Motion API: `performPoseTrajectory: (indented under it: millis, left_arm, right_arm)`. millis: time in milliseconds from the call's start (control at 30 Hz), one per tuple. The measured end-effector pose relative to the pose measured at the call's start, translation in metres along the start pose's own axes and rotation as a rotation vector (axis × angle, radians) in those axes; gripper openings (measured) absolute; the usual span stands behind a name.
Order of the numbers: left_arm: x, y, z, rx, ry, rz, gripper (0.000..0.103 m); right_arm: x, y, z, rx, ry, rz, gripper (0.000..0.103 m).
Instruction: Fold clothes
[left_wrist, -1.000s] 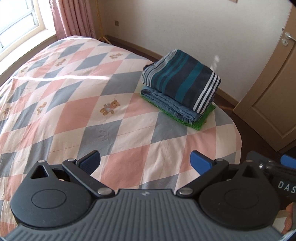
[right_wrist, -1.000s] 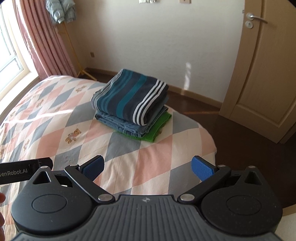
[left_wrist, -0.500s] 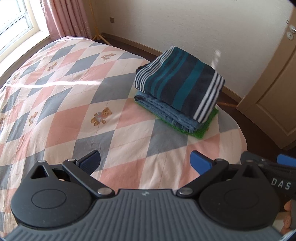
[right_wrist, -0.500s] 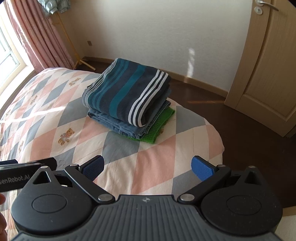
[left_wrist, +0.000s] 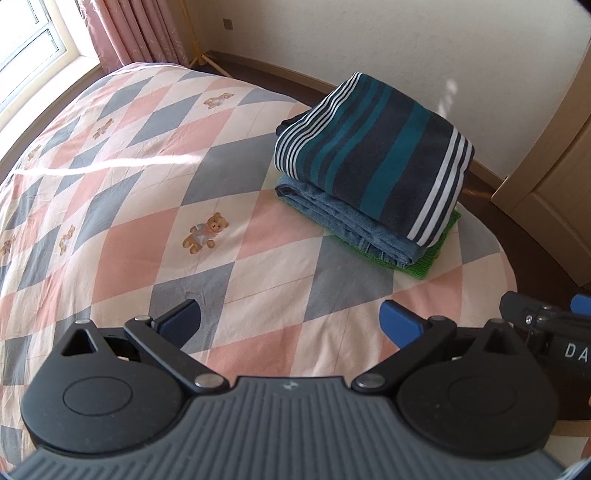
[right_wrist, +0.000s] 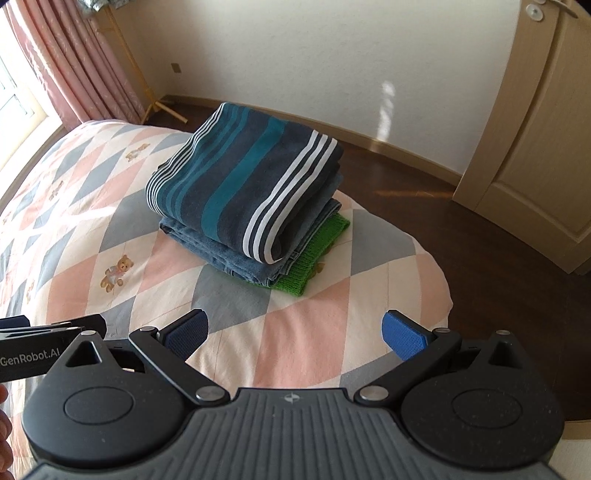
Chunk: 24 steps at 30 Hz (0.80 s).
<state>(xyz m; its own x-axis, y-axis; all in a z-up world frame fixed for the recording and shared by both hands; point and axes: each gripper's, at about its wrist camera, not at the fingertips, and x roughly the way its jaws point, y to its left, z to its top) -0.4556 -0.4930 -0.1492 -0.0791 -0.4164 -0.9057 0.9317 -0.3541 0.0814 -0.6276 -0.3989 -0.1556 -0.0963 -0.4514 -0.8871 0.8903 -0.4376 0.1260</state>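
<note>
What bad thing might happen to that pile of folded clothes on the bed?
1. The pile sits near the corner of the bed, so a push might slide it onto the floor.
2. The striped top piece is bulky and sits on the folded jeans and green knit; a clumsy grab by the open left gripper or right gripper could topple or unfold the layers.
</note>
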Motion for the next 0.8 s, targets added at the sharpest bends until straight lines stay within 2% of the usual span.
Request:
performPoseTrajectory:
  millis: [333, 800]
  left_arm:
    - [0.012, 0.000, 0.013, -0.055, 0.026, 0.007, 0.102]
    - [0.024, -0.028, 0.025, -0.028, 0.038, 0.045, 0.102]
  right_arm:
    - [0.020, -0.003, 0.010, -0.035, 0.047, 0.004, 0.103]
    - [0.037, -0.020, 0.022, -0.090, 0.084, 0.015, 0.103]
